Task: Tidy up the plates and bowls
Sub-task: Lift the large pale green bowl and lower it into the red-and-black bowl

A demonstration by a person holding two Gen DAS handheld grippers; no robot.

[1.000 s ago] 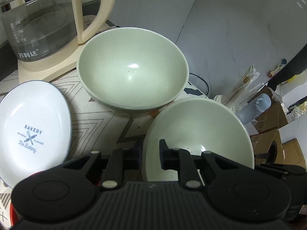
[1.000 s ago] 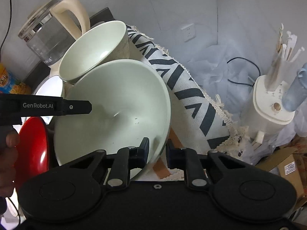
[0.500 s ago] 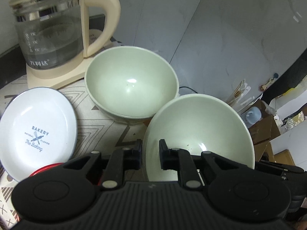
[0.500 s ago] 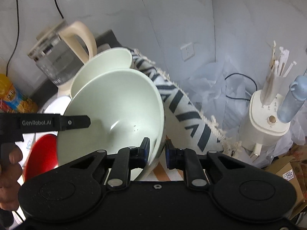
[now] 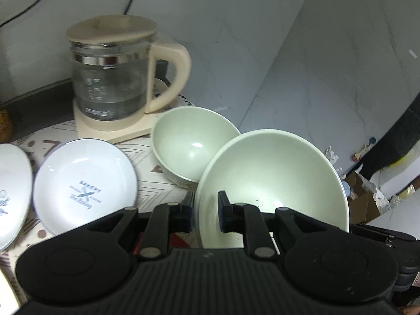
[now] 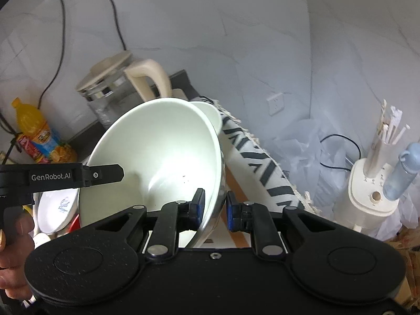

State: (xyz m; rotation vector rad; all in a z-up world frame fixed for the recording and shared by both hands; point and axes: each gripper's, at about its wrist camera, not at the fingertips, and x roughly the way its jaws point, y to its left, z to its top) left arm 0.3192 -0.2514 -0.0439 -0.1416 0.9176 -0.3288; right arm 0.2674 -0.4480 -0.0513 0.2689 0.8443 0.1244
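Both grippers hold one pale green bowl [image 5: 273, 181] lifted and tilted above the table. My left gripper [image 5: 206, 214] is shut on its near left rim. My right gripper [image 6: 213, 208] is shut on its right rim, and the bowl [image 6: 162, 155] fills the middle of the right wrist view. A second pale green bowl [image 5: 191, 144] sits on the patterned cloth [image 5: 157, 168] behind it. Two white "Bakery" plates [image 5: 84, 186] lie to the left. A red plate [image 5: 178, 241] shows just under the left gripper's fingers.
A glass kettle with cream handle [image 5: 115, 86] stands on its base at the back left. An orange drink bottle [image 6: 36, 134] stands by the wall. Off the table's right edge are a white stand with sticks [image 6: 372, 183], a blue bottle [image 6: 401, 173] and cardboard boxes [image 5: 365, 199].
Both grippers have lifted the held bowl up and back from the table. The second bowl, plates and kettle now sit farther and lower in view.
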